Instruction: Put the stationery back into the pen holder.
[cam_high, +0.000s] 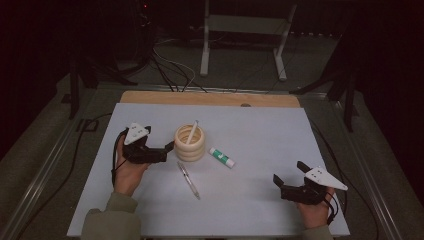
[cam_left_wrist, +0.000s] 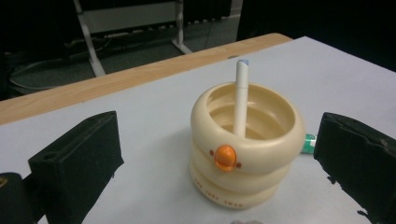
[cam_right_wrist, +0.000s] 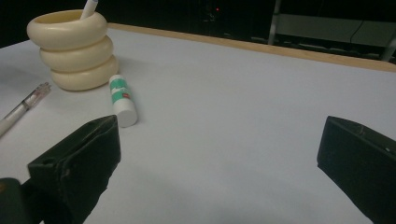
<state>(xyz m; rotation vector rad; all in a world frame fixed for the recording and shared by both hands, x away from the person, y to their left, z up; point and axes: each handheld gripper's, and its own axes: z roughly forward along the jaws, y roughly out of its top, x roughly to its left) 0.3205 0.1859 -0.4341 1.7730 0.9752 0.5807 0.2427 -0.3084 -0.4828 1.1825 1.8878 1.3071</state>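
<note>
Left tool: jaws wide apart, nothing clamped; points at the holder, tips just beside its near wall.
Holder: cream ringed pen cup w/ orange dot on front, straight ahead of left tool, between the lines of its two jaws, standing upright on desk.
White pen: inside holder, leaning on far rim, tip sticking out above it.
Clear pen: flat on desk, just off to the right of left tool, near holder base, not touching it.
Glue stick: white w/ green label, lying on its side; ahead-left of right tool, just beside holder on its far side from left tool.
Right tool: jaws wide apart, empty; low over bare desk, well apart from holder and glue stick.
Hands: one on each tool, left sleeve at desk's near edge.
</note>
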